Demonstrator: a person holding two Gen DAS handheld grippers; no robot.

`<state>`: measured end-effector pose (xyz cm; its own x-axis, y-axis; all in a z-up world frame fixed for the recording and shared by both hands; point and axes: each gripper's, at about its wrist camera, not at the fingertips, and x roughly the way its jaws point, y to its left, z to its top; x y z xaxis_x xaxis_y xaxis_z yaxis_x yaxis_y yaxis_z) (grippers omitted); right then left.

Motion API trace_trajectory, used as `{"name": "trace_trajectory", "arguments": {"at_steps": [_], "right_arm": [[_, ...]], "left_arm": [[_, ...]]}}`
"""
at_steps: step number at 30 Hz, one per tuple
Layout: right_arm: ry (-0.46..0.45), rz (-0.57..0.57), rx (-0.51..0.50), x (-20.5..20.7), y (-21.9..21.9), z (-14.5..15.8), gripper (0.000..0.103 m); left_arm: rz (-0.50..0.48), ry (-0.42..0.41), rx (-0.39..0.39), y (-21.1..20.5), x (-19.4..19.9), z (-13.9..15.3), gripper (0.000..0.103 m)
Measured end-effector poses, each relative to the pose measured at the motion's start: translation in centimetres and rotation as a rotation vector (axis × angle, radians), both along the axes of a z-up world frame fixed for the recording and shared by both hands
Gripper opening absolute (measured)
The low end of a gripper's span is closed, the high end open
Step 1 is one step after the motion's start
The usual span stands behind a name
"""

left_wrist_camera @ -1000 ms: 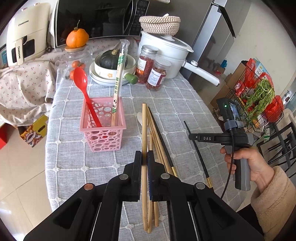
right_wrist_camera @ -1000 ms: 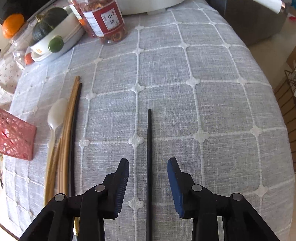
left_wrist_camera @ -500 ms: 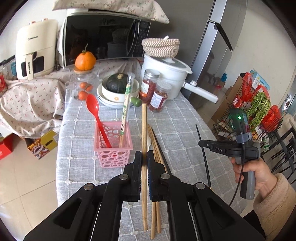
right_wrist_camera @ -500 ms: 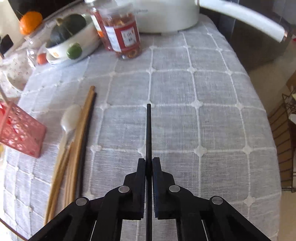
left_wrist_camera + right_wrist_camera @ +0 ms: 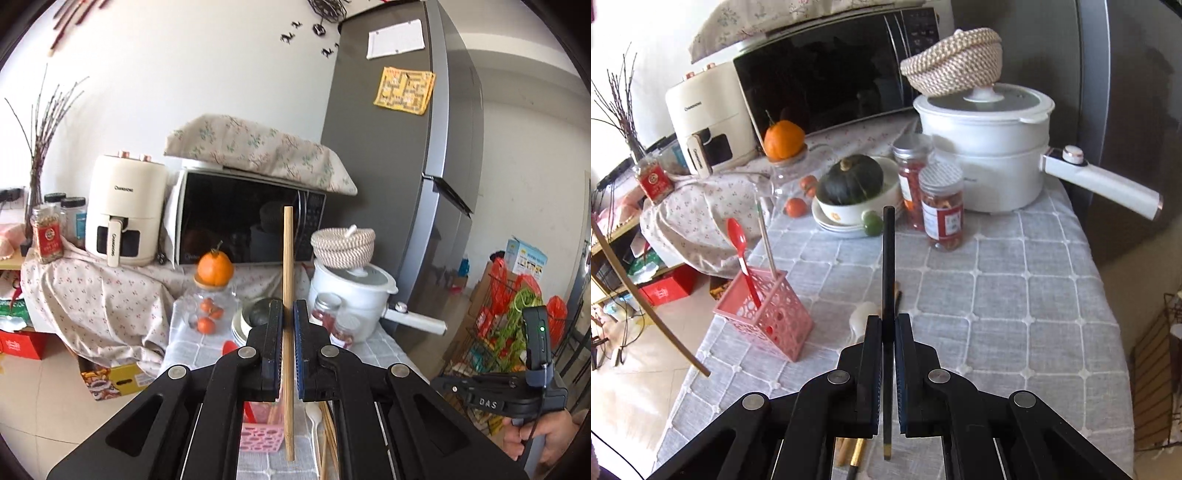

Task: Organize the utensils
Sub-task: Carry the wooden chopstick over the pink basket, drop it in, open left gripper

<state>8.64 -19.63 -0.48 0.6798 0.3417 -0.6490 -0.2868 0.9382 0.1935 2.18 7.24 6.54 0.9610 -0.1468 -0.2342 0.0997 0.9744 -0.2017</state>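
Your left gripper is clamped on a wooden chopstick, held clear above the counter and pointing toward the microwave. Your right gripper is clamped on a black chopstick, also off the cloth. The pink basket stands on the counter's left side with a red spoon in it; more chopsticks and a white spoon lie beside it.

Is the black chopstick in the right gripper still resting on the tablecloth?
Apart. The right wrist view shows the black chopstick clamped in the right gripper, its gold-tipped end hanging free above the tablecloth.
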Motion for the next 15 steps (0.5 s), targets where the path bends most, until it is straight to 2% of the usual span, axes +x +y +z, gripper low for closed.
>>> {"name": "trace_trajectory", "arguments": {"at_steps": [4, 7, 11, 15], "right_arm": [[-0.024, 0.023, 0.003, 0.1, 1.1, 0.7, 0.005], [-0.04, 0.035, 0.006, 0.1, 1.8, 1.1, 0.005], [-0.052, 0.047, 0.017, 0.1, 2.6, 1.4, 0.005], [-0.062, 0.055, 0.031, -0.1, 3.0, 1.8, 0.005]], "left_arm": [[0.073, -0.086, 0.005, 0.3, 0.9, -0.2, 0.006], [0.12, -0.11, 0.032, 0.1, 2.2, -1.0, 0.006], [0.165, -0.105, 0.074, -0.2, 3.9, -2.5, 0.006], [0.185, -0.05, 0.081, 0.0, 6.0, -4.3, 0.006]]}}
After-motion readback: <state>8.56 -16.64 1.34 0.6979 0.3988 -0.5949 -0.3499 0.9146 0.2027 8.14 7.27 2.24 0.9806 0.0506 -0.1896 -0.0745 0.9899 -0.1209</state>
